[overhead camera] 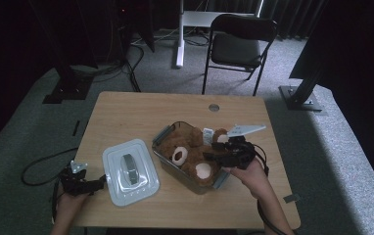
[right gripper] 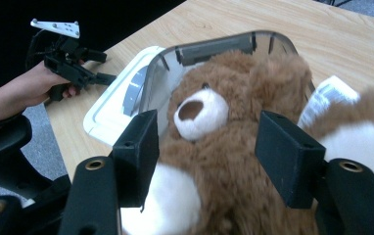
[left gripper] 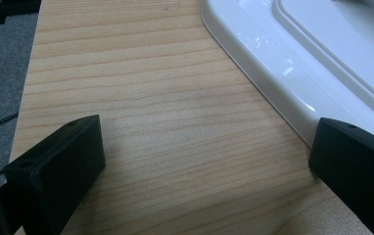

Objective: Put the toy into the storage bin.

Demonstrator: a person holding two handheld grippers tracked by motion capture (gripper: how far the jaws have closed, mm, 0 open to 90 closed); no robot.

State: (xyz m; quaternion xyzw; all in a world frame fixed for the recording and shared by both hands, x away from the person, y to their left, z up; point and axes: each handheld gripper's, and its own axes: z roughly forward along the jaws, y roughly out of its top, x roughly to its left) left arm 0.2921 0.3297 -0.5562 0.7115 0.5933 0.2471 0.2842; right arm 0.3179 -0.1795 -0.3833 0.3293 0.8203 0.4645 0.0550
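My right claw [right gripper: 204,156] hangs spread over the teddy bear [right gripper: 234,147] in the box [overhead camera: 161,141]; I should close on thick fur, not loose fluff.

My left claw [left gripper: 204,161] waits spread just beside the lid [left gripper: 292,63].

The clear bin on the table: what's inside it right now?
A brown teddy bear fills the clear bin, its white tag showing. The right tongs hover open over it. Anything beneath the bear is covered.

A light wooden table [overhead camera: 141,110] carries a white lid [overhead camera: 130,171], just beside the left gripper [overhead camera: 102,182], and a clear bin [overhead camera: 161,139] under the right gripper [overhead camera: 213,151].
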